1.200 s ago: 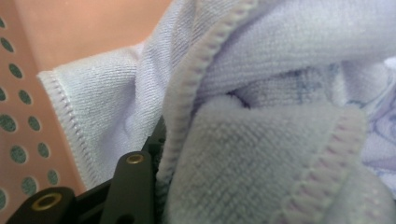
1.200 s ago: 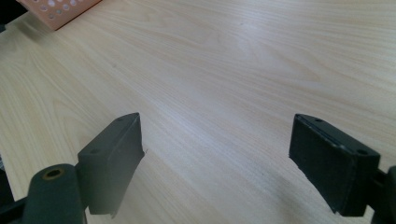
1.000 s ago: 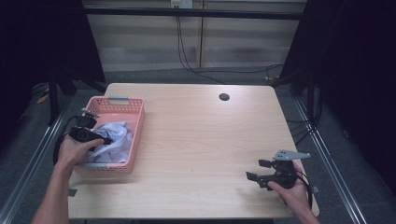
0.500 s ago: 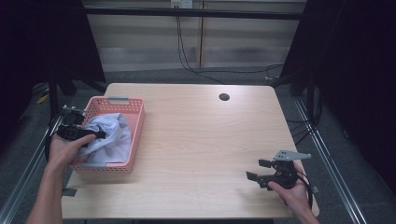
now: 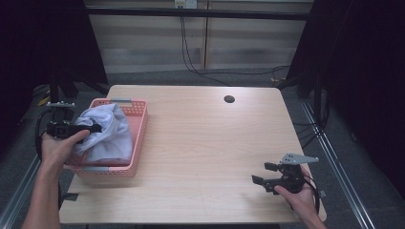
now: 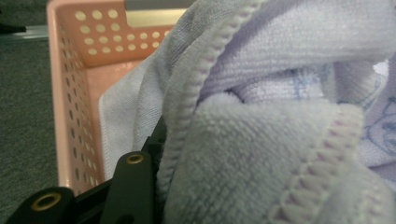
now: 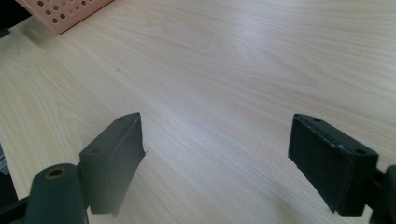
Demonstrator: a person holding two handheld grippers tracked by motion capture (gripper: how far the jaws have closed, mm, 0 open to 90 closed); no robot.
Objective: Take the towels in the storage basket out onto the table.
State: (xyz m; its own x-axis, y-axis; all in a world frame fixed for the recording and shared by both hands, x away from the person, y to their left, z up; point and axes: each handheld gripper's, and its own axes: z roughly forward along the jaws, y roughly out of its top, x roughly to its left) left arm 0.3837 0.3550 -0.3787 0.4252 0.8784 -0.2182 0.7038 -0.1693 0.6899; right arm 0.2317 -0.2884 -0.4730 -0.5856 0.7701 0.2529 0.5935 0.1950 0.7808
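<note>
- One white towel (image 5: 102,133) is gripped by the left claw (image 5: 90,128) and bunched above the pink basket (image 5: 138,138) at the surface's (image 5: 205,143) left edge.
- The right claw (image 5: 260,174) is held wide open and empty, low over the surface's near right corner.

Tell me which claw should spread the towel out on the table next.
Likely the left claw: it already grips the white towel above the pink basket. The right claw waits open, far across the table.
</note>
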